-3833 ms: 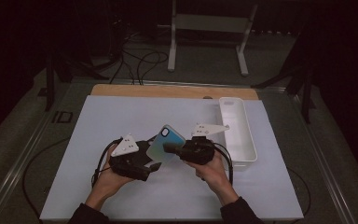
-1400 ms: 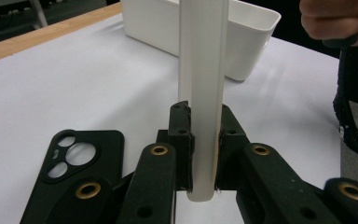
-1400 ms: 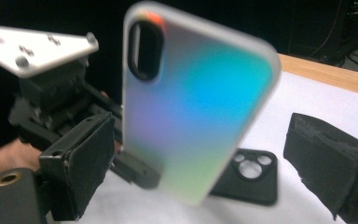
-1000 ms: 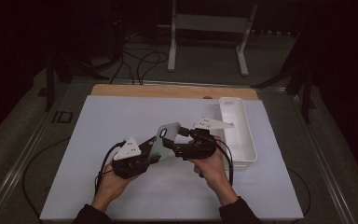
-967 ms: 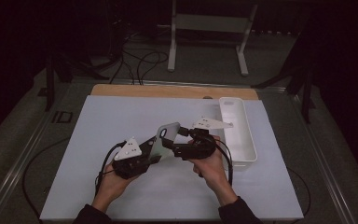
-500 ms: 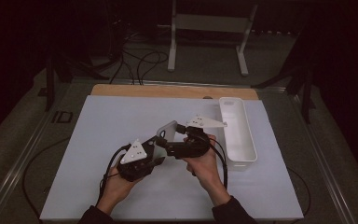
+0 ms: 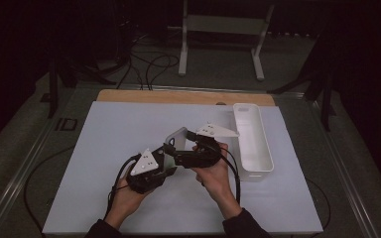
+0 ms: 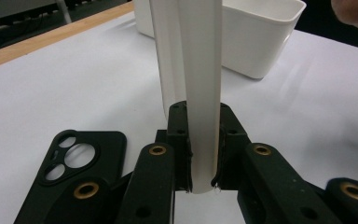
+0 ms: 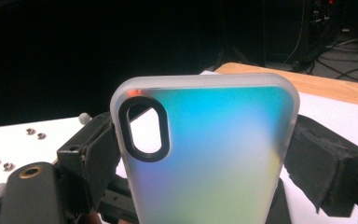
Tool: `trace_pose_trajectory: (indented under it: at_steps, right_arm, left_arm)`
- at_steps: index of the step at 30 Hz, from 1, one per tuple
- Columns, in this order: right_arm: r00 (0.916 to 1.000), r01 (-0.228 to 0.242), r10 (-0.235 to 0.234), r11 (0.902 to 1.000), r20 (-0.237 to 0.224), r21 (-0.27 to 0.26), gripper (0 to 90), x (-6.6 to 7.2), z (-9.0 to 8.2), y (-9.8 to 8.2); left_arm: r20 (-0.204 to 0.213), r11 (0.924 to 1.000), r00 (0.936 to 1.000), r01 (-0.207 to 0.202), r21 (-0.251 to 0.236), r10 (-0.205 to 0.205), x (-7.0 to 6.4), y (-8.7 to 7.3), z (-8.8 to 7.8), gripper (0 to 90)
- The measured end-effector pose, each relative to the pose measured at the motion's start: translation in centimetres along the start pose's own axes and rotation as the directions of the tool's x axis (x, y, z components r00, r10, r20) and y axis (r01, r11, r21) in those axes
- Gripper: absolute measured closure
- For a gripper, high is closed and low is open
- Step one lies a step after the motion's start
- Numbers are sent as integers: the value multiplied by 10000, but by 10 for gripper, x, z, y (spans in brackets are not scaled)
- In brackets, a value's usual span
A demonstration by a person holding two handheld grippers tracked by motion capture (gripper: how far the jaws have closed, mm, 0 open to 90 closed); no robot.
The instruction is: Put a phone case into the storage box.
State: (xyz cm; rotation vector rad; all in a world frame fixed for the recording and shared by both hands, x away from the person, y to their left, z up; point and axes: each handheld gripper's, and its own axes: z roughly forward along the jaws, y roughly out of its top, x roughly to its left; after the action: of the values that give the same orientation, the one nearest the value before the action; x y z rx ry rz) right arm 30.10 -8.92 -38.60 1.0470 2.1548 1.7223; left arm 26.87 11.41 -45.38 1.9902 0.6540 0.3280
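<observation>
Left gripper (image 8: 200, 179) fingers clamp phone case (image 8: 191, 84) edge; right gripper (image 9: 205, 154) fingers spread wide, flanking case sides.

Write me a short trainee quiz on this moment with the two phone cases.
1. True or false: the left gripper is shut on the edge of the frosted phone case with an iridescent back.
2. In the left gripper view, what lies flat on the white table beside that gripper's jaws?
3. In the high view, the white rectangular plastic tray stands: A) right of the hands; B) on the floor; C) under the left forearm.

Key: 1 true. 2 a black phone case with camera cut-outs. 3 A.
</observation>
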Motion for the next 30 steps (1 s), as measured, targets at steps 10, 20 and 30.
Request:
trace_pose_trajectory:
  at_steps: [10, 20, 30]
  right_arm:
    - [9999, 117, -117, 9999, 54, 14, 164, 0, -2, 0]
    - [9994, 195, -196, 9998, 300, 48, 164, -7, -6, 0]
    - [9985, 221, -226, 9997, 507, 109, 164, -14, -11, 3]
  left_arm:
    - [18, 9998, 9999, -166, -64, 167, -1, 1, -1, 784]
    - [-71, 9995, 9999, 105, -288, -107, 8, 4, -13, 571]
    - [-1013, 9982, 9943, 284, -527, -336, 17, 2, -31, 357]
